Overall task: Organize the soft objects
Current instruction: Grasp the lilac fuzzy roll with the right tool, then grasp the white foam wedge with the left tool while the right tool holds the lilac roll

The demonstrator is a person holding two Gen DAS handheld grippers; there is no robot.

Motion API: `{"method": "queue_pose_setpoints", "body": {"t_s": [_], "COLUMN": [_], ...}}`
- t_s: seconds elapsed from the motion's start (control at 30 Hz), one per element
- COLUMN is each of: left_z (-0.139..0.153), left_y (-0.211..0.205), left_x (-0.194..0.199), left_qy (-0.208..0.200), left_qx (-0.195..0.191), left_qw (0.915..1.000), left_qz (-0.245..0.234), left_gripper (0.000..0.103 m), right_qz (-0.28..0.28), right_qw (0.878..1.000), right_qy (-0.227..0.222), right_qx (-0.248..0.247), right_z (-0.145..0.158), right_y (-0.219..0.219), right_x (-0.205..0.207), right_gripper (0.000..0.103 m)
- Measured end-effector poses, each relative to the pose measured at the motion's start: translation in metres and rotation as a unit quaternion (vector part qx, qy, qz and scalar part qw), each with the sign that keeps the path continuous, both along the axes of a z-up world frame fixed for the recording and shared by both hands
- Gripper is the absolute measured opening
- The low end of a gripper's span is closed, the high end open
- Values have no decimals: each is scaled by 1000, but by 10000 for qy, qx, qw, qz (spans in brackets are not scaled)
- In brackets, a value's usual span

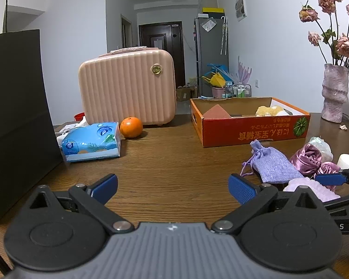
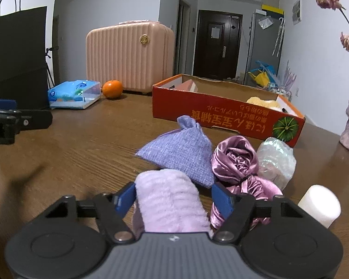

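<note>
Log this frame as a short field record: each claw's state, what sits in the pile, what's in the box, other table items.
left claw: open, empty, above bare table
right claw: around the fluffy pink cloth; firm grip not certain
pile: lavender drawstring pouch, satin purple bundle, clear wrapped item, white cylinder
orange box: yellow plush item, pinkish block
elsewhere: tissue pack, orange, pink case, black bag, vase

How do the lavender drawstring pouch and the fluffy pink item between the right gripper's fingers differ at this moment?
The drawstring pouch is coarse woven lavender fabric; the fluffy item is pale pink plush. The pouch lies free on the table, while the fluffy item sits between the fingers of the right gripper. The pouch has a gathered, tied neck; the fluffy item looks rolled. Both are soft and still outside the orange box.
</note>
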State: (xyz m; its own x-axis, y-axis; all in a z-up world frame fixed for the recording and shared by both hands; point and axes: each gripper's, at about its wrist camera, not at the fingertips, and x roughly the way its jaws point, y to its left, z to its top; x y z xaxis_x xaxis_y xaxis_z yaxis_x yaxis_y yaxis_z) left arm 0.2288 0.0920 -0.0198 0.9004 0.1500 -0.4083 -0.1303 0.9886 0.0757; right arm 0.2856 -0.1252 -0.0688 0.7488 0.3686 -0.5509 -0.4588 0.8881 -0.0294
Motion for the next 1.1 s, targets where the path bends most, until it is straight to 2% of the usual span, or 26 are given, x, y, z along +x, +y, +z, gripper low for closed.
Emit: {"method": "queue_pose_setpoints", "body": {"t_s": [0.07,0.33,0.5,0.87,1.1], "left_z": [-1,-3,-4,-10,-11], "left_y": [0,0,1,-5,-18], "left_x": [1,3,5,11,6], "left_qy": [34,91,86,184,270], "left_qx": [2,1,0,89,-76], "left_qw": [10000,9999,9999,9997,9996], "left_qz": [3,47,77,161,28], "left_gripper": [103,103,103,103,103], "right_qz": [36,43,-44,-241,-356], "right_qw": [10000,10000,9995,9962,9949], "right_qy": [59,-4,-199,-608,-704], "right_qx": [48,89,247,582,636], "right_z": [-1,0,8,27,30], "right_y": [-1,-3,-10,-33,-48], "right_x": [1,-3,-8,-22,-30], "right_gripper": [52,38,34,33,34]}}
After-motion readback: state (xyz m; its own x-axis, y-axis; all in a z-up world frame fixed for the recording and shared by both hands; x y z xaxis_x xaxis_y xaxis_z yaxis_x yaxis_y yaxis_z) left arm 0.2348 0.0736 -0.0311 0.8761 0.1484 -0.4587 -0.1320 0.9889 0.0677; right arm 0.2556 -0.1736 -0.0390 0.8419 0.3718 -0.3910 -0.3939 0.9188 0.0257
